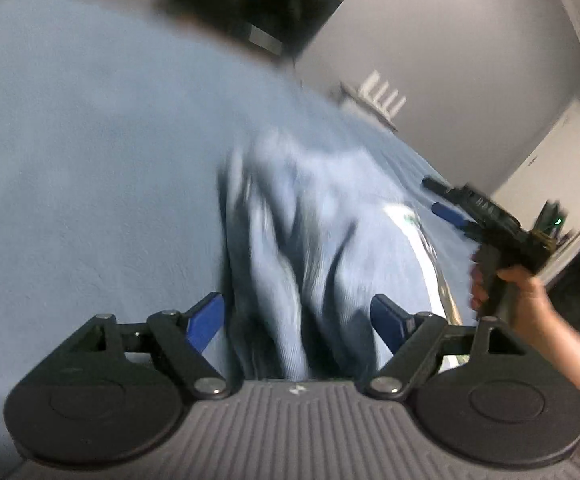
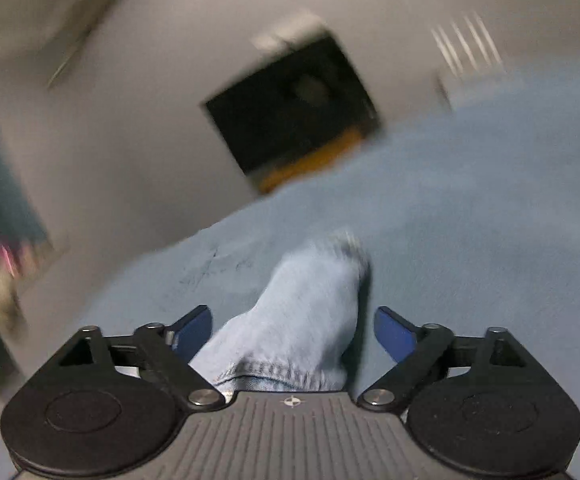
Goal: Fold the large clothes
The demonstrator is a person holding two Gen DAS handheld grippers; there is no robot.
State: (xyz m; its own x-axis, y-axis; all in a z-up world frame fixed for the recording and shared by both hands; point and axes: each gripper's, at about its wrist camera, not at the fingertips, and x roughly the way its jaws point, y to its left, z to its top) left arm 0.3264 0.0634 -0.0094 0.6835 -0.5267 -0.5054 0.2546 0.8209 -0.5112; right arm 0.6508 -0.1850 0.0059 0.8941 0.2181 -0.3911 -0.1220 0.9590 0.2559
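Note:
Light blue jeans (image 1: 310,248) lie crumpled on a blue bed cover (image 1: 90,160). In the left wrist view the heap runs up between the blue pads (image 1: 206,320) of my left gripper (image 1: 298,320). That gripper is open, and neither pad presses the cloth. In the right wrist view one jeans leg (image 2: 306,312) with a stitched hem stretches forward between the fingers of my right gripper (image 2: 294,328), which is also open. The right gripper (image 1: 440,198) shows again in the left wrist view at the bed's right side, held by a hand (image 1: 530,300), jaws apart.
A dark framed panel (image 2: 290,108) hangs on the pale wall (image 2: 130,120) beyond the bed. A white rack (image 1: 382,96) stands near the bed's far edge. A doorway (image 1: 550,168) is at the right. Both views are blurred.

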